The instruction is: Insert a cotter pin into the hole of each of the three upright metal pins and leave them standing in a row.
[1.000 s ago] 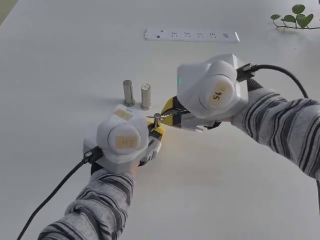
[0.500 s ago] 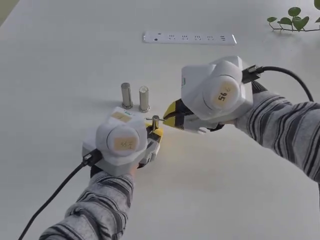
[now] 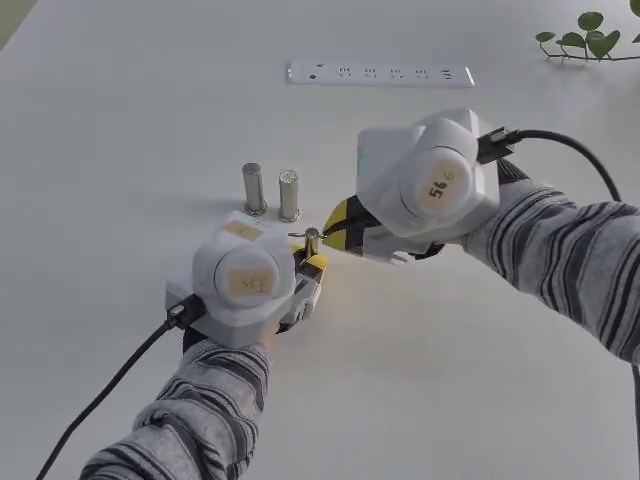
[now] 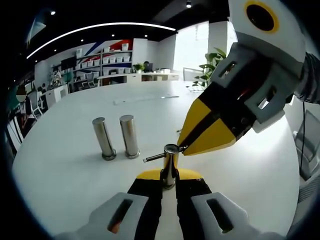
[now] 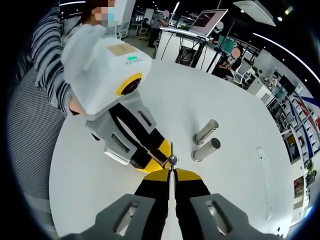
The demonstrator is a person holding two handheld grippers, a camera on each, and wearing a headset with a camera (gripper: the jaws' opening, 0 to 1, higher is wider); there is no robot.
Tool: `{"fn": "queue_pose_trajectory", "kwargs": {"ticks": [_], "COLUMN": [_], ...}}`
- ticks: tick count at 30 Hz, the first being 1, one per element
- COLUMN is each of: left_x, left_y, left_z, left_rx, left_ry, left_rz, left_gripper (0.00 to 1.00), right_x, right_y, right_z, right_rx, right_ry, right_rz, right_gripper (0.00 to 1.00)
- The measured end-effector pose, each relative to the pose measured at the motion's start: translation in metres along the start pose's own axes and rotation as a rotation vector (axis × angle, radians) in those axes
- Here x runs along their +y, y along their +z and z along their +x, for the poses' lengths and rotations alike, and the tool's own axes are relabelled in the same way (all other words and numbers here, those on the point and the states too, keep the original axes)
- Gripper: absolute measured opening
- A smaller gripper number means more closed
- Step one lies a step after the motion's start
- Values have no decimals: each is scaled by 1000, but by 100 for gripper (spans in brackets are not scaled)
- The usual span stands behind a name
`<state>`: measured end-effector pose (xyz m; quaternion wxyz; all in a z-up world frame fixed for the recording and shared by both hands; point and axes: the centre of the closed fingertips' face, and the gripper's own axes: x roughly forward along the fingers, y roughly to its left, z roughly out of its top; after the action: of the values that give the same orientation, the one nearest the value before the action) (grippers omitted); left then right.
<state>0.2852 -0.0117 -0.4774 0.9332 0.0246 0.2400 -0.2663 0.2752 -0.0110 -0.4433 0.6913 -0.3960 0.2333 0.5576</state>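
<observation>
The left claw (image 3: 312,262) is seen clamped on the lower shaft of an upright metal pin (image 3: 313,242). The foot of that pin is hidden between the yellow-tipped jaws, so it cannot be told whether it is set on the white surface (image 3: 150,120).

A cotter pin (image 4: 154,157) is passed through the hole just under the head of the metal pin. Its thin tip is seen sticking out on the side toward the other pins. Its opposite end is gripped by the right claw (image 4: 183,147), whose jaws are pressed together on it, right beside the head of the metal pin. In the right gripper view the closed jaws are pointed straight at the round head of the metal pin, and the cotter pin's tip is shown as a thin line just beyond it.

Two more pins are stood upright on the surface near the metal pin, on the side away from the right claw. The nearer free pin (image 3: 288,194) and the farther free pin (image 3: 254,188) are set side by side, close together but apart.

A power strip (image 3: 380,73) is laid flat well beyond the metal pin, at the far side of the surface, and a leafy sprig (image 3: 590,35) is seen farther off to the right of it. A black cable (image 3: 110,380) is trailed from the left claw's housing, away from the metal pin and toward the person, whose striped sleeves (image 3: 560,250) are seen behind both housings.
</observation>
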Motion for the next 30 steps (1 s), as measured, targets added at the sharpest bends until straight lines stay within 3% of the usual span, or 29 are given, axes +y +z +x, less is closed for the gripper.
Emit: {"fn": "queue_pose_trajectory", "kwargs": {"ticks": [6,16,19,30], "left_x": [0,0,0,6], "left_y": [0,1,1,2], "left_z": [0,0,0,0], "left_rx": [1,-2,-3,6], "left_ry": [0,-2,-7,-10], "left_rz": [2,-5,3,17], "left_gripper": [5,5,5,5], "right_x": [0,0,-4,-14], "right_y": [0,-4,-10,-27], "right_z": [0,-3,-7,-23], "right_rx": [0,-15,-6,-35], "right_ry": [-3,-24,-57,-132], "right_rz": [0,77,122,325], "right_gripper": [0,4,9,12]}}
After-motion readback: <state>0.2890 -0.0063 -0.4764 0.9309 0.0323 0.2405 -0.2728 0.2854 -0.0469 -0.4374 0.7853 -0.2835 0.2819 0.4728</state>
